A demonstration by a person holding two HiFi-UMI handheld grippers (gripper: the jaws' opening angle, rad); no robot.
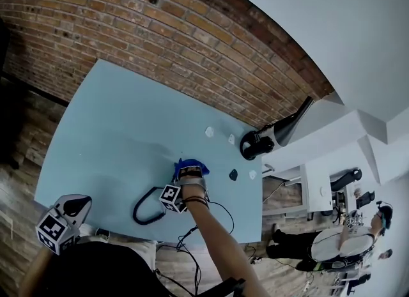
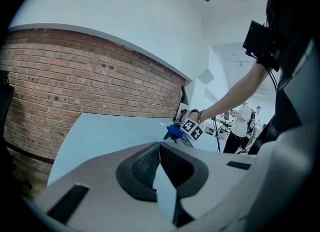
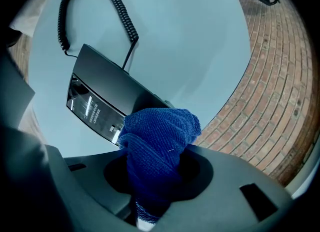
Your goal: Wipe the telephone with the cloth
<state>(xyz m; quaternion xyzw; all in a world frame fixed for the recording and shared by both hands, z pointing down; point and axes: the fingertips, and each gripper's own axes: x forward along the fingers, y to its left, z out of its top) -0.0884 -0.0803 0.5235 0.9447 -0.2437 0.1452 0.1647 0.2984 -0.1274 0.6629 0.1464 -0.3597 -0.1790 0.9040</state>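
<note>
1. Telephone [image 3: 107, 94]: black, lying on the pale blue table [image 1: 115, 123] towards its near edge. Its display faces up, and its coiled cord [image 3: 102, 11] loops away over the tabletop.
2. My right gripper [image 3: 160, 172] is clamped on the blue cloth [image 3: 159, 138]. The jaws pinch its lower part, and the rest bulges out ahead of them in a bunch.
3. From that gripper's camera the bunch covers the telephone's near corner. I cannot tell whether it presses on the casing.
4. From my head camera the right gripper [image 1: 190, 175] sits right over the telephone, with the cloth [image 1: 190, 163] poking out on the side towards the brick wall [image 1: 160, 34].
5. My left gripper [image 2: 160, 151] has its jaws closed tip to tip with nothing between them. It is well apart from the telephone, off the table's near left corner [image 1: 64, 220].
</note>
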